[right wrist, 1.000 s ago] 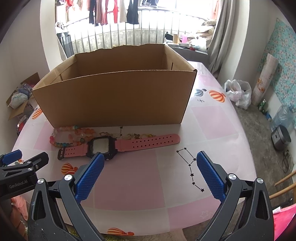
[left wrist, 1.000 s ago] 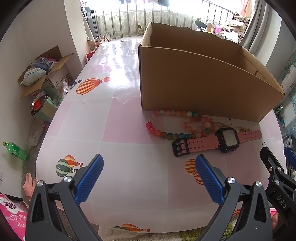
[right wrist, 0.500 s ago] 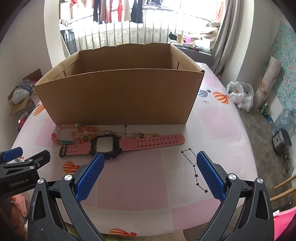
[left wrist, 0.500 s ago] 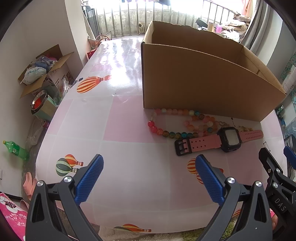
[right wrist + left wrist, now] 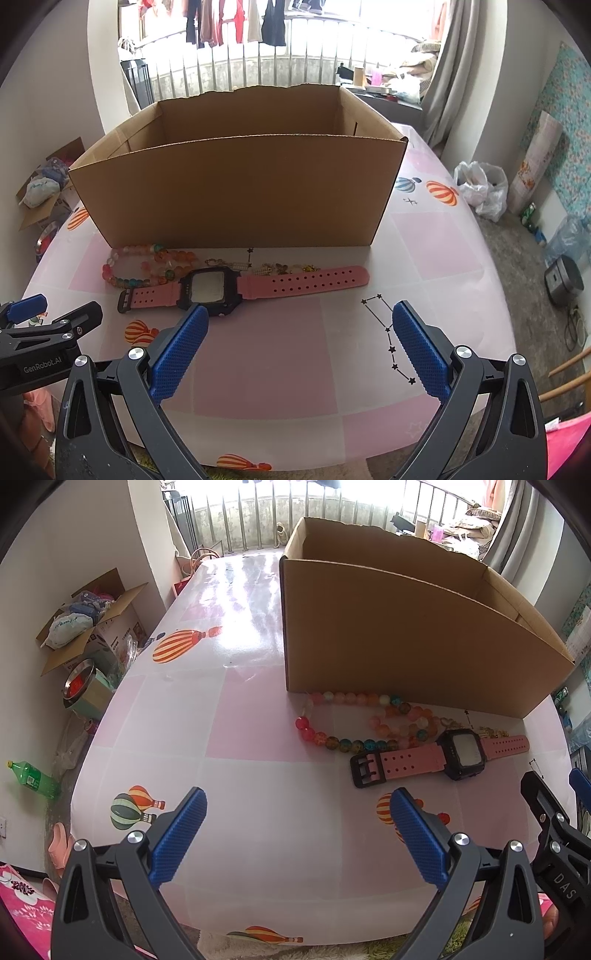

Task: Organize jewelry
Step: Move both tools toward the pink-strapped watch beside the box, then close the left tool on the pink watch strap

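A pink-strapped watch with a black face lies on the table in front of an open cardboard box. A string of coloured beads lies between watch and box, with a thin gold chain beside it. My left gripper is open and empty, hovering near the table's front edge, left of the watch. My right gripper is open and empty, just in front of the watch, its left pad close to the watch face.
The table has a pink and white cloth with balloon prints. On the floor to the left are an open carton of clutter, a metal bowl and a green bottle. Bags lie on the floor to the right.
Both grippers have moved slightly forward toward the box and jewelry; the watch and beads sit closer in both views. Nothing on the table has moved.
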Demonstrator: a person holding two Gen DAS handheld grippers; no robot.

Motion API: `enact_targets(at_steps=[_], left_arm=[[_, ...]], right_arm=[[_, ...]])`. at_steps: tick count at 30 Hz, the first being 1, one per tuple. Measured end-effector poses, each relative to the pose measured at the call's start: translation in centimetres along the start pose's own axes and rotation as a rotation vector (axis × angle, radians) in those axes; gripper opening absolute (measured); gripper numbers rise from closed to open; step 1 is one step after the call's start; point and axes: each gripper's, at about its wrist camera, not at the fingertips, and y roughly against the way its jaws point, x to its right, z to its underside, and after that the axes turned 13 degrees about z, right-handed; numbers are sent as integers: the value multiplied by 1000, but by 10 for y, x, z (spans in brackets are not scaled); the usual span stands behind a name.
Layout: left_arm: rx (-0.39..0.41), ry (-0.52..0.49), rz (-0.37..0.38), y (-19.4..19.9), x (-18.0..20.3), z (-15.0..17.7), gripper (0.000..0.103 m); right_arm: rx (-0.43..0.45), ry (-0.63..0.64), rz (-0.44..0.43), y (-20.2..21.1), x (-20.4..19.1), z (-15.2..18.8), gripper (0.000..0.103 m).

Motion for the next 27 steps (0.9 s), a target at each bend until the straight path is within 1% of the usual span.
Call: enact_targets(at_steps=[6,11,14,17,18,20,21,23,25,27], left_arm=[[6,-28,-7,-5,0,4,97],[29,-93,-10,-9,0,9,97],[34,-137,-16,-13,0,11,97],[31,-159,-3,-18,-2,12,97],[26,-162,1,-21,-3,12,97],[13,-155,17,-26,-6,13,97],[9,-143,32,-28,-8,12,97],[11,-109,64,-29,-14,12,97],[22,-123,69,-31,-16,11,97],[26,-134,77,-31,-16,11,97]], right_arm=[[14,14,-19,0,1,0,96],[77,93,-74,3,-3,2,96],[118,166,-155,4,-7,-3,96],[117,267,-261,-2,-16,-10,95],[122,303,-296,-4,-20,-11,94],[127,361,-359,-7,-28,-13,85],[118,383,-384,-10,-32,-16,83],[100,424,-436,-18,-39,-20,73],[83,475,-455,-26,-48,-22,69],[66,525,-475,-33,-56,-23,66]])
